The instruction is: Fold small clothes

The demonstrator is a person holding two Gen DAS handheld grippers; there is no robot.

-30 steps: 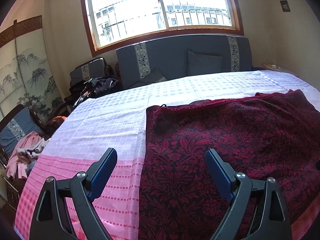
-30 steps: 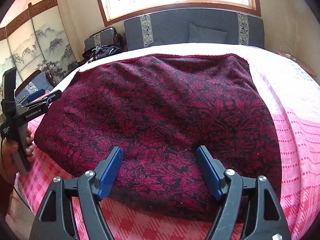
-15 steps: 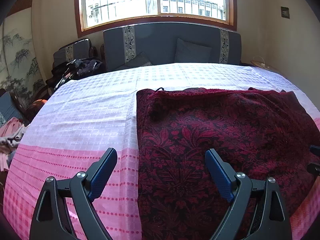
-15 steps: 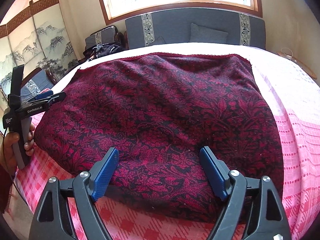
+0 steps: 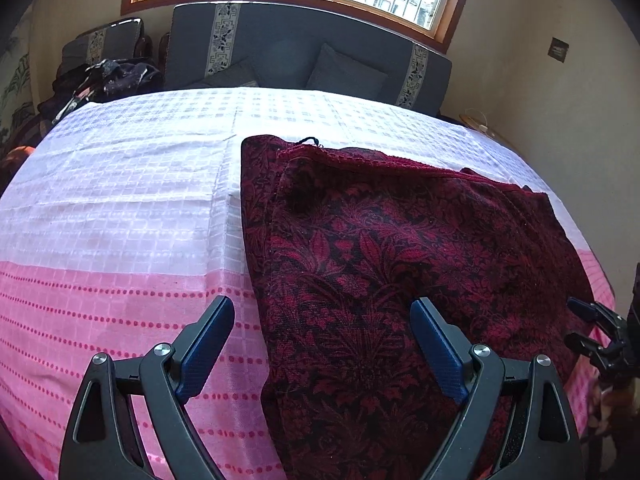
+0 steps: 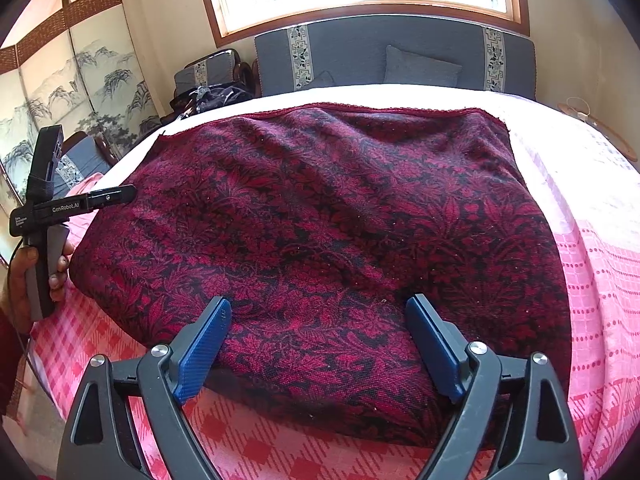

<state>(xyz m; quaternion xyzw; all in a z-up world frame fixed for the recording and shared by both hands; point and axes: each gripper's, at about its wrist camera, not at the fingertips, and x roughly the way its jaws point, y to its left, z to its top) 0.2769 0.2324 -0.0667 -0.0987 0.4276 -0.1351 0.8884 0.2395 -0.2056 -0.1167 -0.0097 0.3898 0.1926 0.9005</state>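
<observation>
A dark red floral-patterned garment (image 5: 400, 264) lies spread flat on a pink and white checked cloth (image 5: 120, 208); it also fills the right wrist view (image 6: 320, 232). My left gripper (image 5: 322, 340) is open and empty, hovering over the garment's near left edge. It also shows from the side in the right wrist view (image 6: 116, 198), held in a hand at the garment's left edge. My right gripper (image 6: 318, 344) is open and empty over the garment's near edge. It shows at the right rim of the left wrist view (image 5: 580, 324).
A grey sofa (image 6: 396, 60) with cushions stands behind the table under a window. A painted folding screen (image 6: 60, 100) stands at the left. A chair with dark clothes (image 5: 108, 76) is at the back left. A round tray (image 6: 600, 128) sits at the back right.
The left gripper has swung right and tilted down toward the garment's left edge. The right gripper has shifted only slightly. Both stay open.
</observation>
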